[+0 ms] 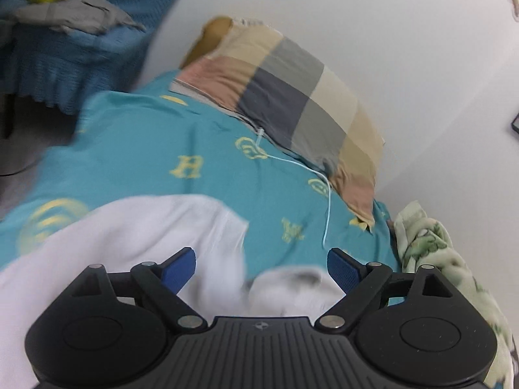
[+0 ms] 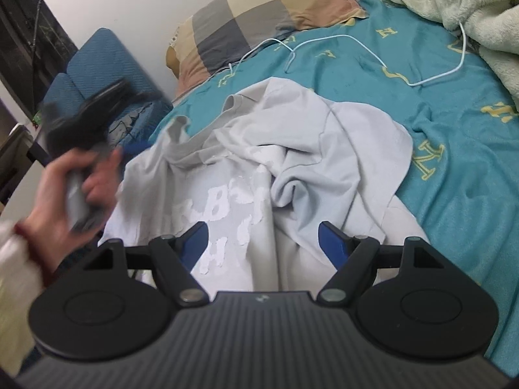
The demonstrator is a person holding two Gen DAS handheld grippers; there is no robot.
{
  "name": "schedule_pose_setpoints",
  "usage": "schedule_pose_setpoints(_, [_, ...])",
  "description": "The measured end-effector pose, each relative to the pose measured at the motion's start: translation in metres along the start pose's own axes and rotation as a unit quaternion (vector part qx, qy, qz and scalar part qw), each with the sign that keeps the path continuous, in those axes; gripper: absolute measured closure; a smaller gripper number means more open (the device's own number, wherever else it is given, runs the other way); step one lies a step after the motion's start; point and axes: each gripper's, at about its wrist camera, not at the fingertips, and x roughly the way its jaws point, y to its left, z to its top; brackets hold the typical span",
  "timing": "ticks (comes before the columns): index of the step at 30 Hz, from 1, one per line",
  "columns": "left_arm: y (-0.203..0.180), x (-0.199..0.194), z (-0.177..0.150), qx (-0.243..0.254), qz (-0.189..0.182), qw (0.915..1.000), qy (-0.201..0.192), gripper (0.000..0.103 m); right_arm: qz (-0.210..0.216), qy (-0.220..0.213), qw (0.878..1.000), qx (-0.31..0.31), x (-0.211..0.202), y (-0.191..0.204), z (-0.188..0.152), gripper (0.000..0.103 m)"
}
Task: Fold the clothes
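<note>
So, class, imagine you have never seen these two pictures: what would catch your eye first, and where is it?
A crumpled pale grey shirt with white lettering lies in the middle of the teal bedsheet. Behind it, a checked pillow rests against the wall. At the left edge, a blurred hand holds the other hand-held gripper beside the shirt.

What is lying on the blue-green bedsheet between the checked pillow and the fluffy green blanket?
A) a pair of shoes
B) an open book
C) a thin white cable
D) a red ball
C: a thin white cable snakes over the bedsheet from beside the checked pillow across to the fluffy green blanket, just beyond the crumpled grey T-shirt.
</note>
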Motion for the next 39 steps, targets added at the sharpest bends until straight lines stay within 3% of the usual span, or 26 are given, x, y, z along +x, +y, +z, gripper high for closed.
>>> schedule_pose_setpoints(2, [0.014,-0.043,-0.018,0.0,0.019,0.9998,0.0,0.011,0.001,0.002,1.0,-0.011,-0.001,0.005,-0.004,0.027])
schedule_pose_setpoints(6, [0.059,-0.13,-0.064,-0.072,0.044,0.9964,-0.013,0.01,0.003,0.004,0.999,-0.04,-0.006,0.016,-0.016,0.027])
schedule_pose_setpoints(8, [0.081,-0.169,-0.092,-0.14,0.052,0.9885,-0.025,0.01,0.007,0.007,0.998,-0.063,-0.01,0.023,-0.024,0.027])
schedule_pose_setpoints(13, [0.109,-0.242,-0.133,-0.21,0.108,0.9709,-0.041,0.01,0.045,0.014,0.993,-0.105,-0.021,0.043,-0.042,0.027])
schedule_pose_setpoints(19, [0.112,-0.274,-0.11,-0.209,0.094,0.9717,-0.058,0.01,0.101,0.032,0.982,-0.155,-0.028,0.079,-0.059,0.026])
schedule_pose_setpoints(22, [0.124,-0.278,-0.109,-0.242,0.049,0.9672,-0.06,0.01,0.123,0.031,0.972,-0.197,-0.024,0.113,-0.069,0.026])
schedule_pose_setpoints(25, [0.144,-0.272,-0.108,-0.272,0.036,0.9595,-0.065,0.01,0.135,0.032,0.961,-0.24,-0.005,0.151,-0.077,0.027])
schedule_pose_setpoints(29, [0.178,-0.265,-0.109,-0.309,0.03,0.9477,-0.072,0.01,0.138,0.045,0.962,-0.229,0.05,0.193,-0.083,0.035])
schedule_pose_setpoints(33, [0.213,-0.254,-0.121,-0.369,0.022,0.9269,-0.063,0.01,0.123,0.056,0.955,-0.262,0.099,0.226,-0.093,0.043])
schedule_pose_setpoints(36, [0.227,-0.243,-0.124,-0.389,-0.005,0.92,-0.051,0.01,0.078,0.058,0.942,-0.322,0.12,0.241,-0.101,0.088])
schedule_pose_setpoints(37, [0.229,-0.241,-0.125,-0.392,-0.01,0.9187,-0.05,0.01,0.069,0.053,0.942,-0.324,0.12,0.24,-0.099,0.097])
schedule_pose_setpoints(39, [0.23,-0.24,-0.125,-0.397,-0.02,0.9164,-0.048,0.01,0.056,0.038,0.949,-0.308,0.114,0.231,-0.09,0.098])
